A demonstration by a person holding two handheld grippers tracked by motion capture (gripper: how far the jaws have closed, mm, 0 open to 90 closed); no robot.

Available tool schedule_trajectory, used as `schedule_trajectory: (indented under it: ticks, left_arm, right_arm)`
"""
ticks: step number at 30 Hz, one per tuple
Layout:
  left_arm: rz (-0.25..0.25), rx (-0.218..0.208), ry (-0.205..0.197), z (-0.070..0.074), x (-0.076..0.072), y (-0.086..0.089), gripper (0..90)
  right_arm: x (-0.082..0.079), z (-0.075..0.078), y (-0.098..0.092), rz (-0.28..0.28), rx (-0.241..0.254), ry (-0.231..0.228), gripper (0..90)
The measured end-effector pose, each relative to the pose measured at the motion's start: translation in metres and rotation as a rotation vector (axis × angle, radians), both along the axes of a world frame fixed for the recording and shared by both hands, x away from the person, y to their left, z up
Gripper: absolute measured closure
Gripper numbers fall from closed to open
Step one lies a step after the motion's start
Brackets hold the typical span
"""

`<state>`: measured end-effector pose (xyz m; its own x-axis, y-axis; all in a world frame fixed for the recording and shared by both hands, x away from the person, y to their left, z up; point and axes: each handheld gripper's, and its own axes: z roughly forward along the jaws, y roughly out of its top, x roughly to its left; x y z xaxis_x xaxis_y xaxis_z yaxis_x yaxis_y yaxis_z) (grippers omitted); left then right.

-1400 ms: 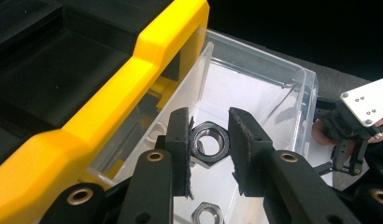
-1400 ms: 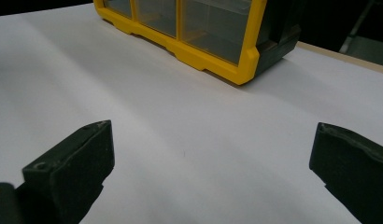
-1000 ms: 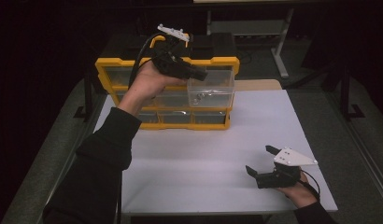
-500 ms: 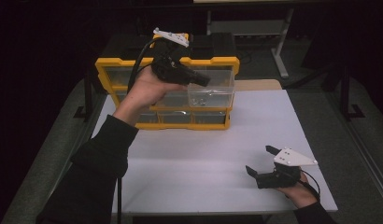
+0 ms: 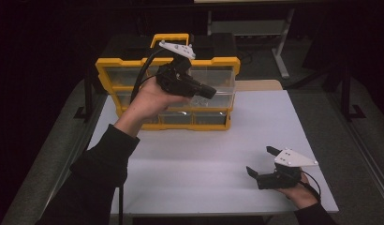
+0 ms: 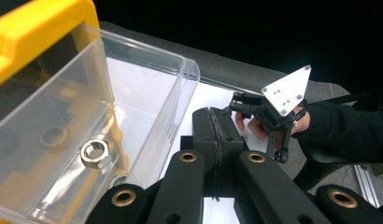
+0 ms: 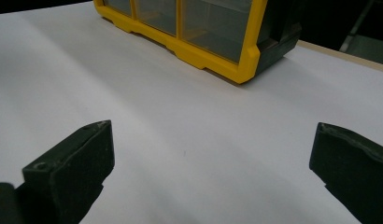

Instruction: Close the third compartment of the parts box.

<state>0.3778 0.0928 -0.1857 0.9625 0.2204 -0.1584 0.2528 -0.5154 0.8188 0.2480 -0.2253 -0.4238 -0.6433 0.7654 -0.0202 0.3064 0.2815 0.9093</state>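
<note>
1. Left gripper (image 5: 206, 92) hangs at the pulled-out clear drawer (image 6: 147, 93) of the yellow organiser (image 5: 134, 65), jaws pressed together with nothing between them.
2. A steel nut (image 6: 95, 154) lies on the drawer floor, toward the organiser's body.
3. Likely job: push the drawer home. Set the closed tips square on its front wall and press straight toward the organiser, so it cannot skew.
4. Right gripper (image 5: 260, 164) rests well in front of the organiser, jaws spread wide, empty.
</note>
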Motion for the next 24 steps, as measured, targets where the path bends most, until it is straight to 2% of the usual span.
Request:
schedule_trajectory:
  ticks: [4,5,16,24]
  left_arm:
    - [0.011,0.009,0.001,-0.004,0.001,-0.001,90.0]
    - [0.024,0.027,-0.012,-0.007,0.003,-0.002,90.0]
    - [0.029,-0.012,-0.024,-0.009,0.006,-0.002,90.0]
    - [0.042,-0.007,-0.031,-0.008,0.011,-0.005,90.0]
  right_arm:
    - [0.0,0.0,0.001,0.003,0.0,-0.001,0.0]
    - [0.0,0.0,0.0,0.003,-0.001,0.001,0.0]
    - [0.0,-0.001,0.0,0.003,-0.002,-0.003,0.0]
    - [0.0,0.0,0.0,0.001,0.0,-0.006,0.0]
